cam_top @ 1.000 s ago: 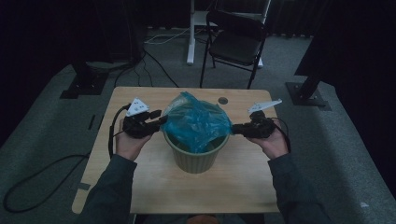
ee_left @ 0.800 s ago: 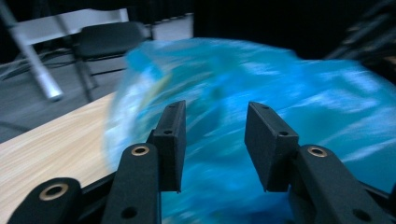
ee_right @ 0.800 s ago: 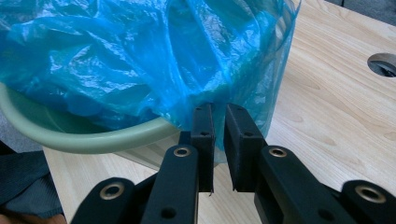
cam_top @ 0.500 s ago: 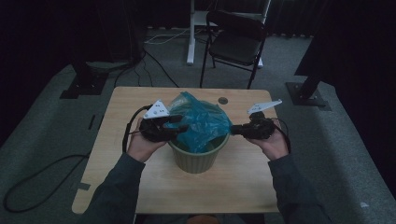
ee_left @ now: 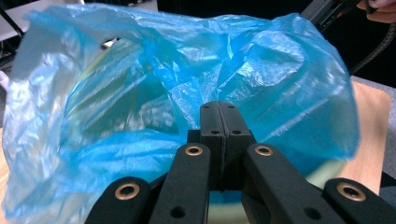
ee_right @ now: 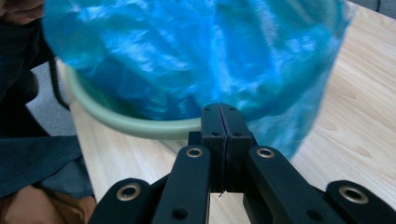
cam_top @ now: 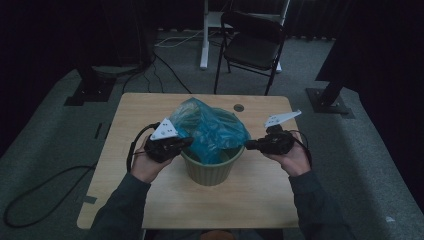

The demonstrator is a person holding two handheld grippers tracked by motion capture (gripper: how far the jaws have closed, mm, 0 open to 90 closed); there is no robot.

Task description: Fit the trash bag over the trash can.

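A pale wooden desk (cam_top: 150,110) stands on grey carpet in a dim room, with a black folding chair (cam_top: 252,45) beyond its far edge and a person seated at its near edge, forearms in dark sleeves reaching over the top.

Near the middle of the desk, slightly toward the near edge, sits a round pale-green bin (cam_top: 210,170). A crumpled translucent blue plastic bag (cam_top: 210,127) sits in it, billowing up above the rim and spilling over the rim on the right side. A small dark round hole (cam_top: 239,107) shows in the desk top near the far edge, behind the bin.

The left gripper (cam_top: 182,143), held in the person's left hand (cam_top: 145,165), is at the left side of the bin's rim, touching the bag. In the left gripper view its jaws are pressed together with the blue plastic directly behind them; whether a fold of the bag is pinched between them cannot be told.

The right gripper (cam_top: 250,145), held in the right hand (cam_top: 292,157), is at the right side of the rim, against the bag's overhanging edge. In the right gripper view its jaws are also pressed together, with the bag and the green rim just beyond the tips; whether they clamp any plastic cannot be told.

A black cable (cam_top: 131,150) loops from the left gripper across the desk.
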